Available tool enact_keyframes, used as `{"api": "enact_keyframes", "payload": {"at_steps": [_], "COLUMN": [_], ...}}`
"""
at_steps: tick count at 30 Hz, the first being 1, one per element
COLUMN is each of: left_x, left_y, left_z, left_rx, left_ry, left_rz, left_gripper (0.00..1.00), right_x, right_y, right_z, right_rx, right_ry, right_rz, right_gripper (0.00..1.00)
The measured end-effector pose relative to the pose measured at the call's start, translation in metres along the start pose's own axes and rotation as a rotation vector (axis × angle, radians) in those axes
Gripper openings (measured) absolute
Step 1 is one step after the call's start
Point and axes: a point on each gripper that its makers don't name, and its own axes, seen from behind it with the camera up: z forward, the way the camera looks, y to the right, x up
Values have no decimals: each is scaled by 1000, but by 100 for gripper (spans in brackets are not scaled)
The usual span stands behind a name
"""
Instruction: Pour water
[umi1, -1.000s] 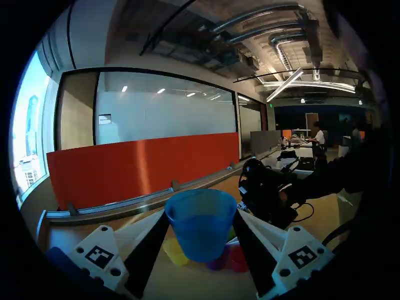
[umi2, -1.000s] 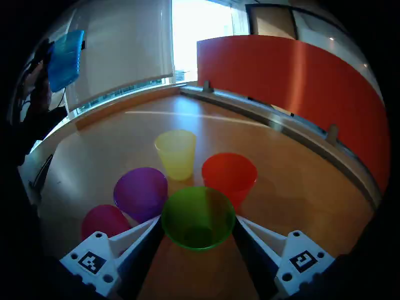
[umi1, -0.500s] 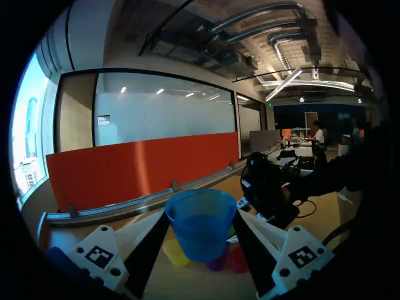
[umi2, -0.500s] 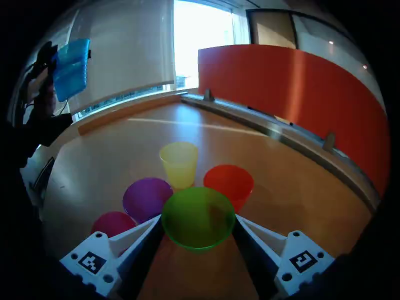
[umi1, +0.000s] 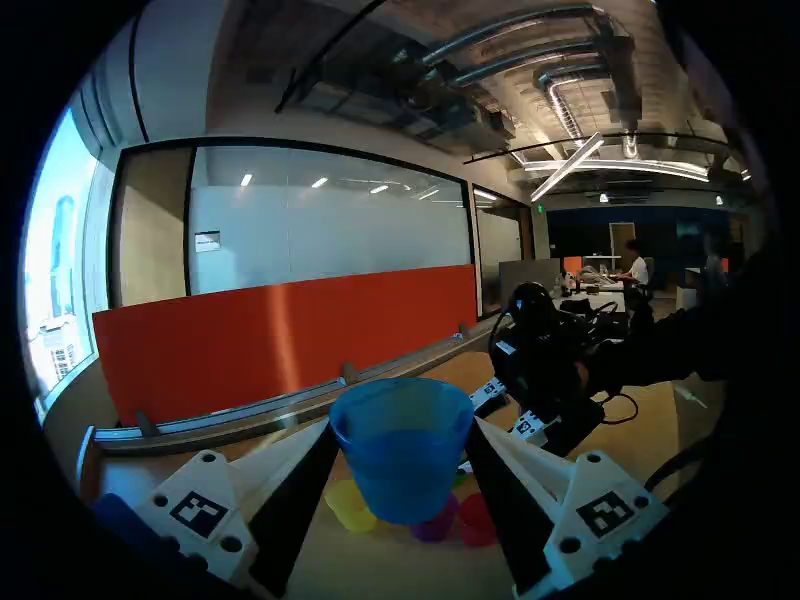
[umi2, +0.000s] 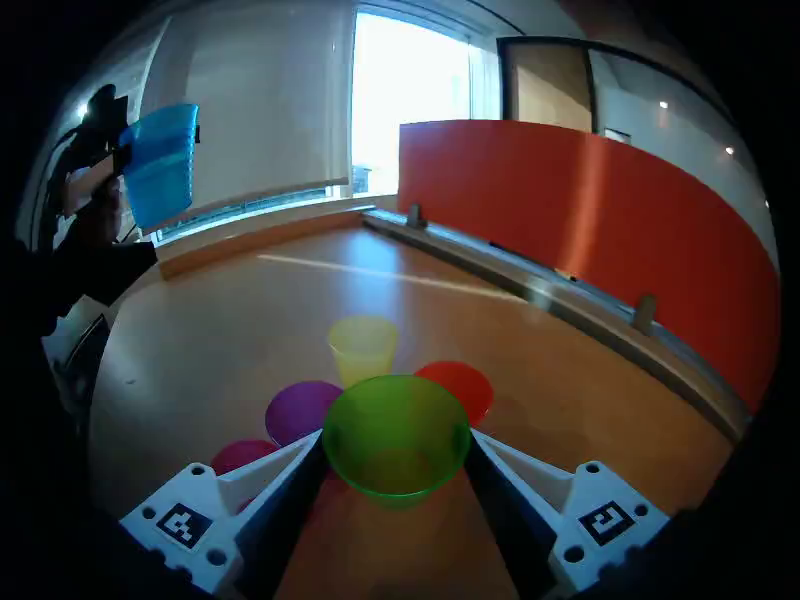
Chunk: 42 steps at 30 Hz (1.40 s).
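Note:
My left gripper (umi1: 403, 455) is shut on a blue cup (umi1: 402, 448) that holds water and stands upright, well above the wooden table (umi1: 390, 565). In the right gripper view that blue cup (umi2: 160, 165) hangs high at the far left in the other gripper. My right gripper (umi2: 397, 455) is shut on an empty green cup (umi2: 397, 437), lifted above the table (umi2: 220, 310). In the left gripper view the right gripper (umi1: 500, 405) shows as a dark body just right of the blue cup.
Yellow (umi2: 363, 347), red (umi2: 458, 385), purple (umi2: 300, 408) and pink (umi2: 240, 457) cups stand together on the table below the green cup. An orange partition (umi2: 590, 220) with a metal rail runs along the table's far edge. Desks lie beyond (umi1: 610, 290).
The right gripper has risen with the green cup, so the cups on the table look smaller. The blue cup has come closer and lower in the right gripper view.

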Motion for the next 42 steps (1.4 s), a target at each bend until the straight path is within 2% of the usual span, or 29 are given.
{"api": "enact_keyframes", "payload": {"at_steps": [24,42], "left_x": [9,7], "left_y": [1,-1], "left_z": [-6,-10], "left_rx": [20,27], "left_ry": [0,-1], "left_rz": [5,5], "left_gripper": [85,85], "right_x": [44,71], "right_y": [-15,-29], "right_z": [-38,-49], "right_rx": [-26,-30], "right_ry": [174,285], "right_rz": [-29,-37], "right_gripper": [92,92]}}
